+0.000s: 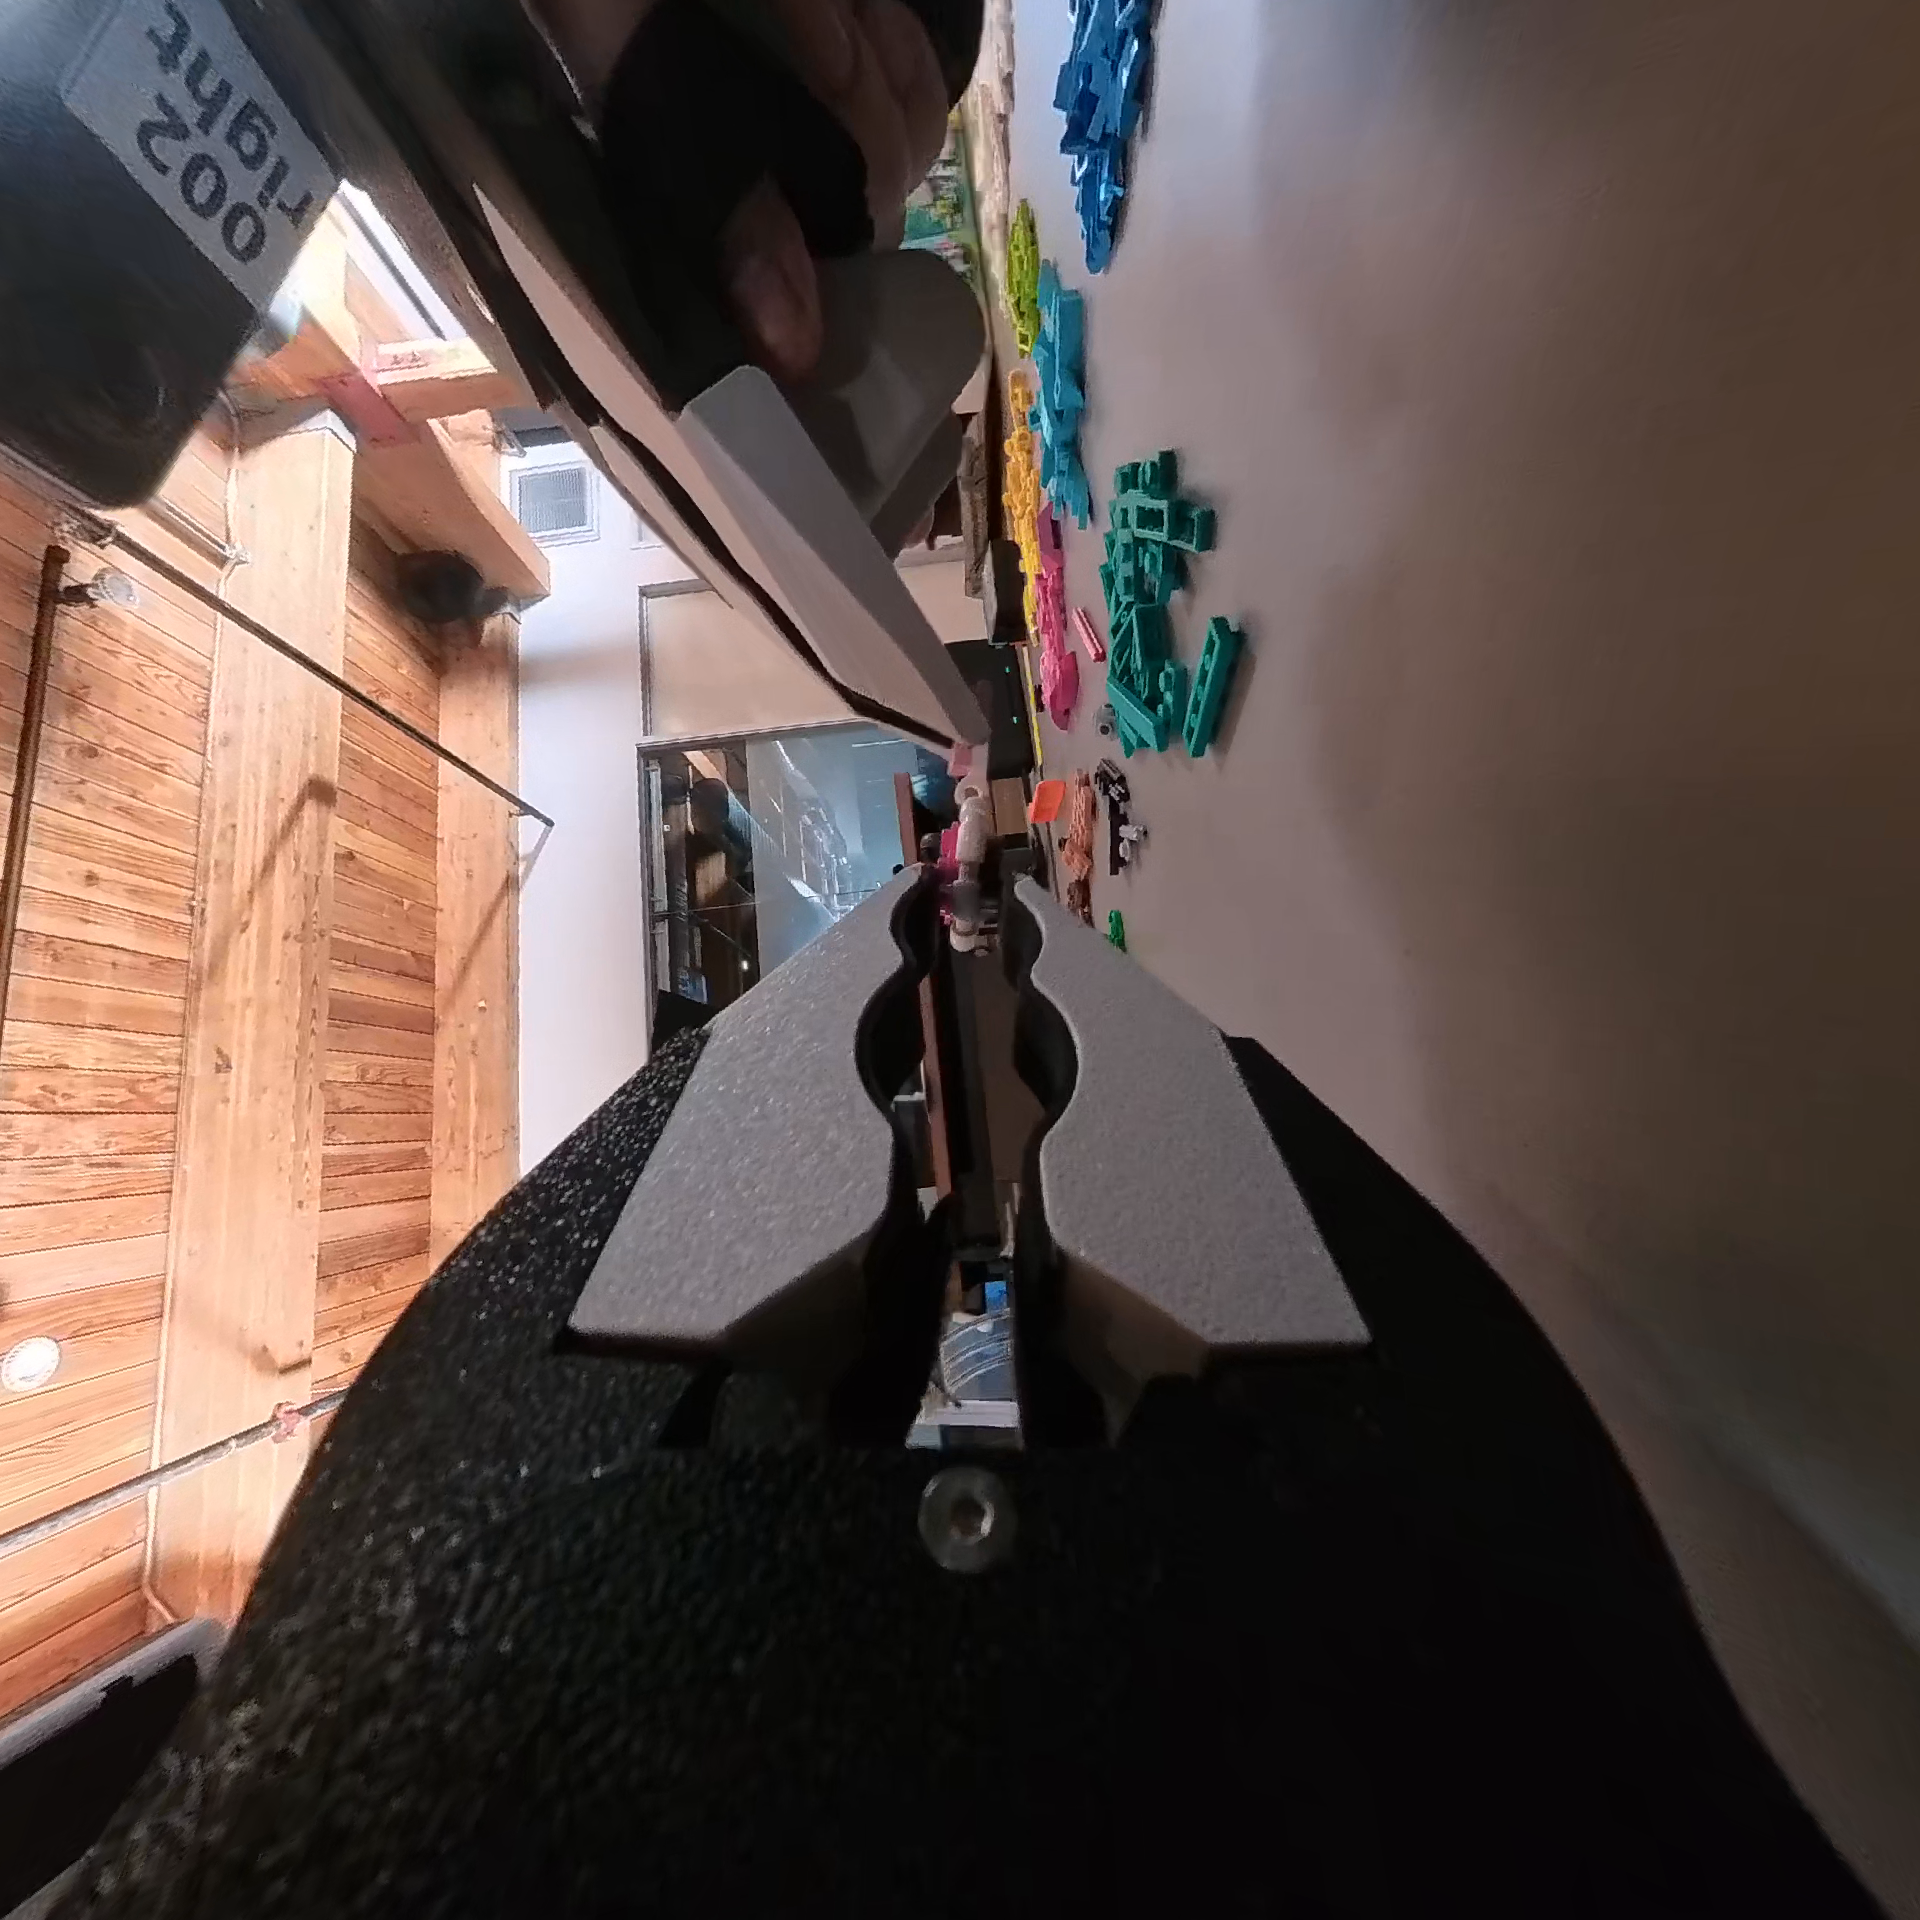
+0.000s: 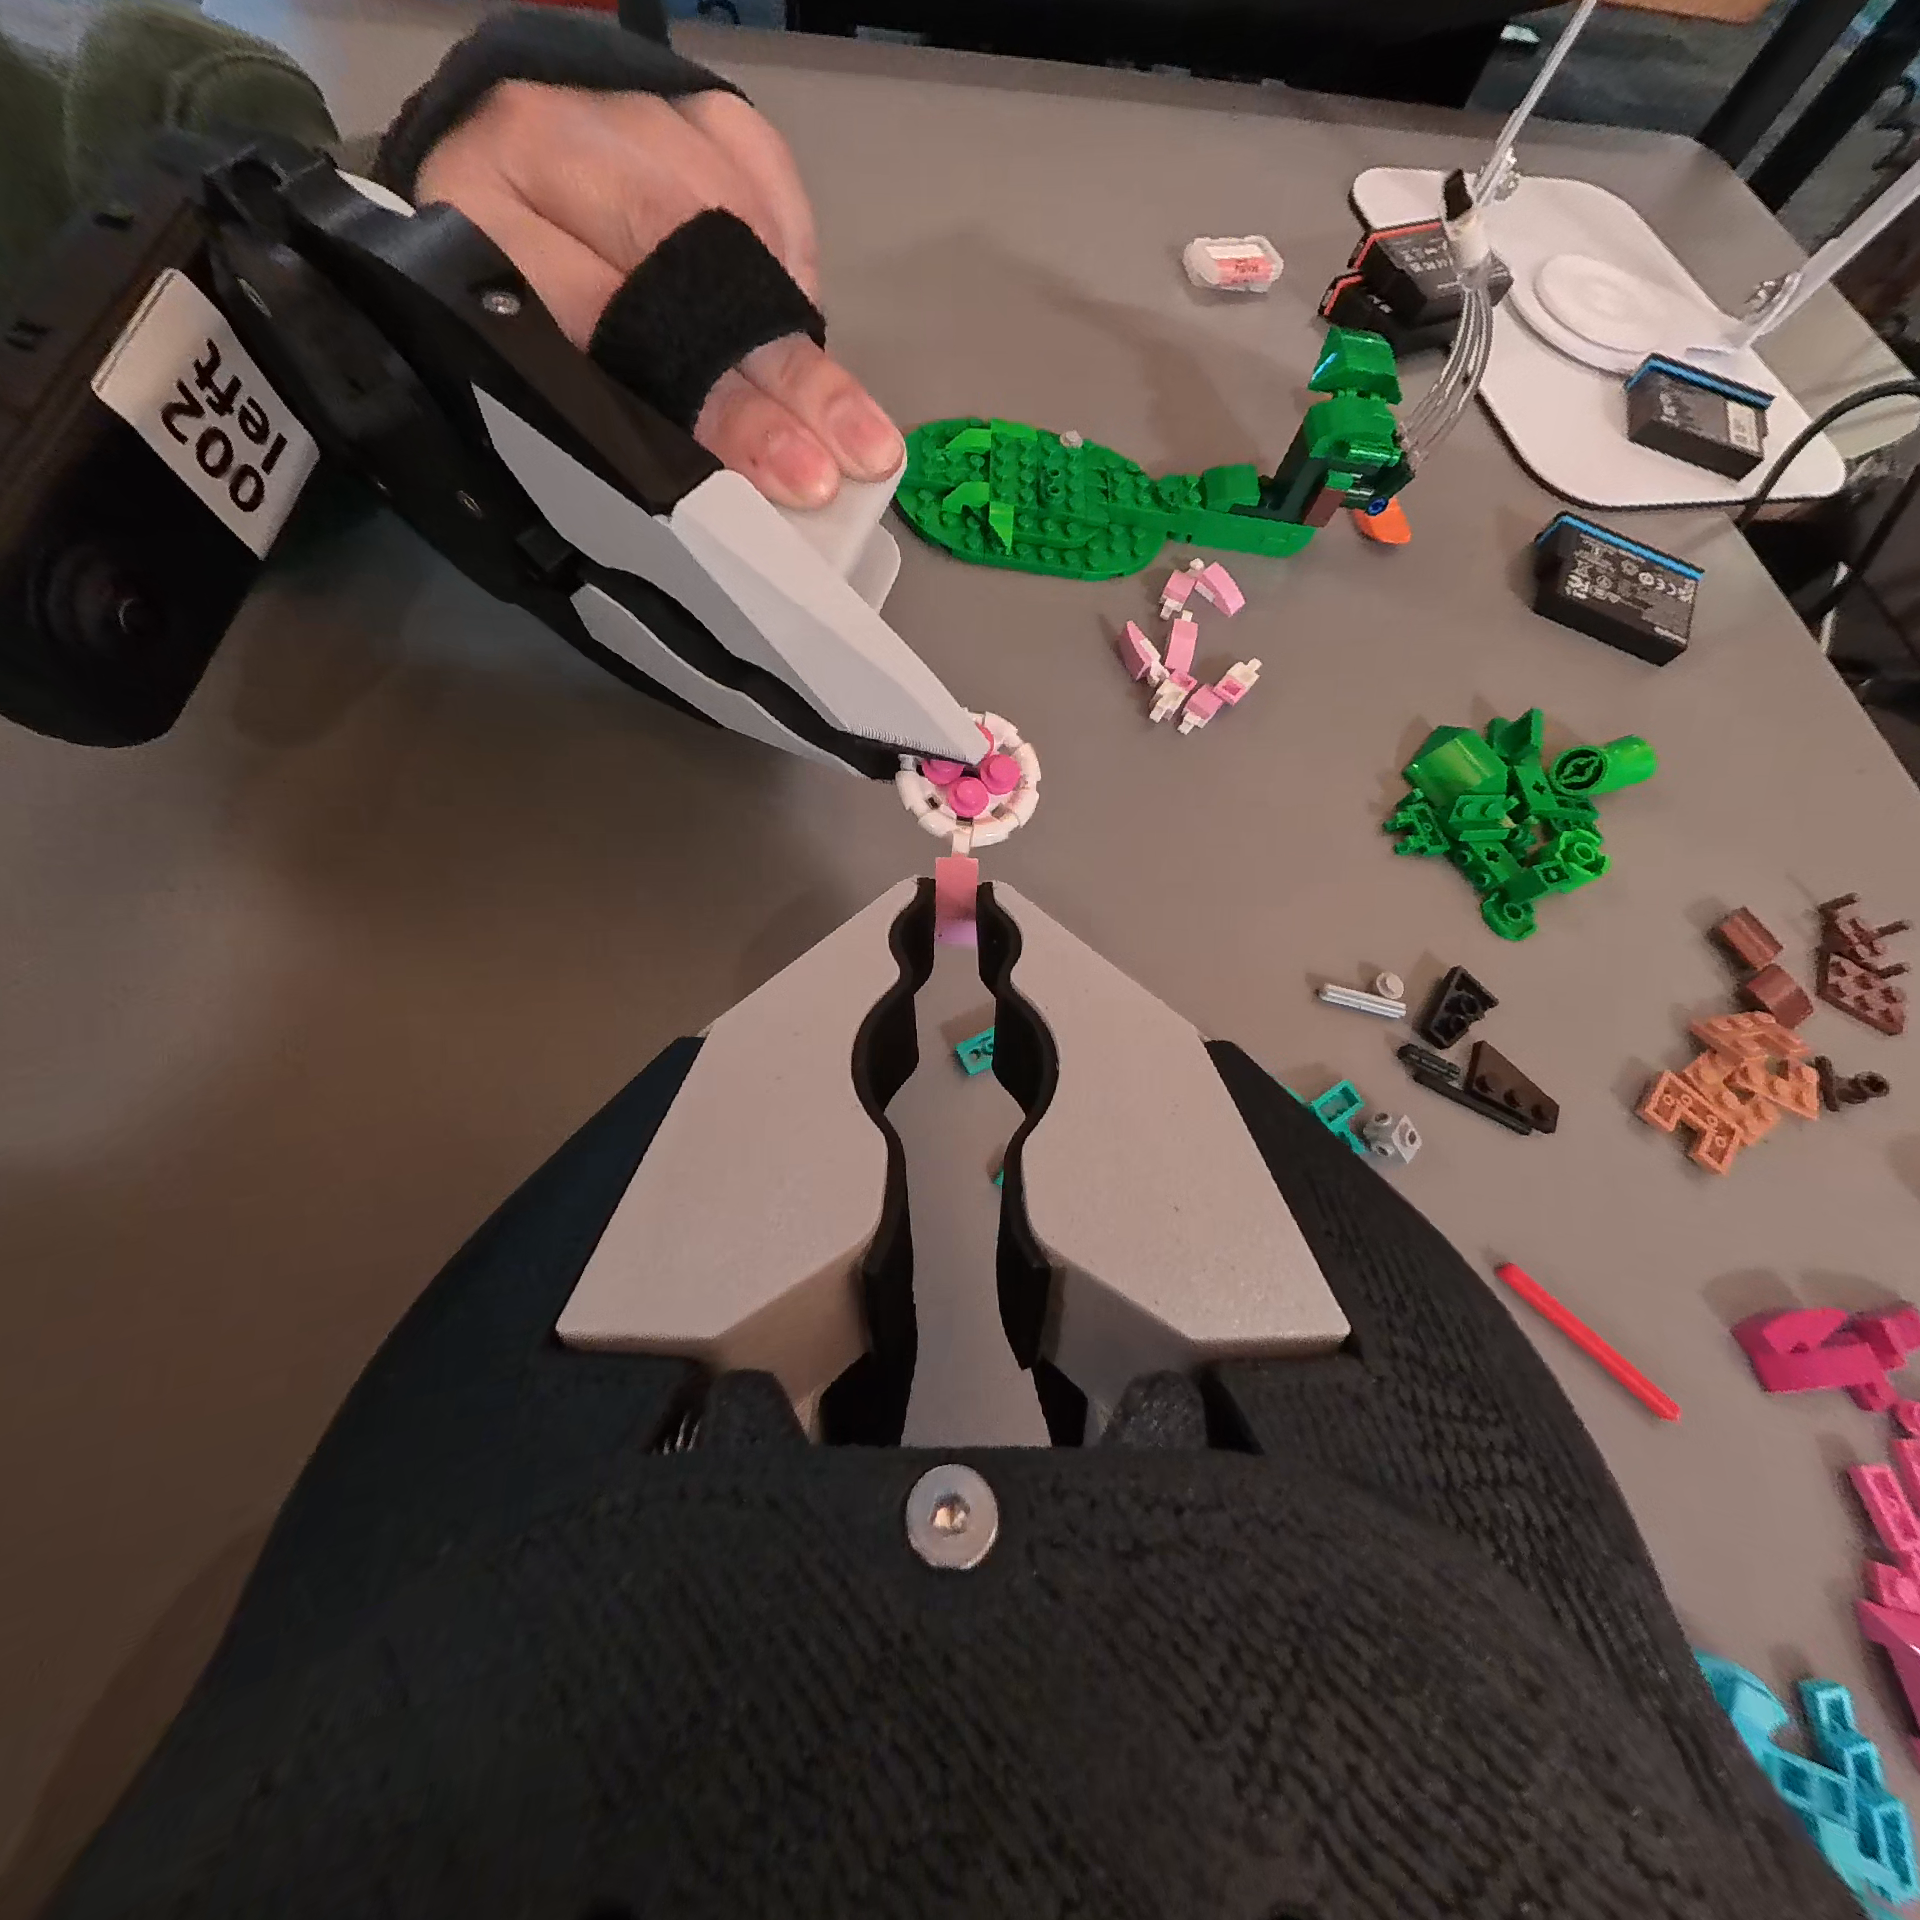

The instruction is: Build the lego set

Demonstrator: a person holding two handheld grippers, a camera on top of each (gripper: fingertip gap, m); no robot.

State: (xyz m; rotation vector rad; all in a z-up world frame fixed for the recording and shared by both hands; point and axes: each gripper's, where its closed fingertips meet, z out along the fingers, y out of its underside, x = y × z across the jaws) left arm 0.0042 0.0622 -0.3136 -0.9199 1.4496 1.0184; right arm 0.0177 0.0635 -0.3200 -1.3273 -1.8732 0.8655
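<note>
Here the right hand-held gripper [image 2: 956, 902] is clamped on a pale pink piece [image 2: 956, 896] at its fingertips, aimed at the rim of the white ring with magenta studs [image 2: 968, 790] just ahead, which the left hand-held gripper [image 2: 940, 750] pinches above the worktop, seemingly to steady it for joining. Beyond, on the grey worktop [image 2: 416, 935], lie loose pink pieces [image 2: 1195, 655] and a green leafy build [image 2: 1049, 499]; rightward sit green [image 2: 1507, 821] and brown piles [image 2: 1756, 1070], with timber walls [image 1: 208, 831] around.
</note>
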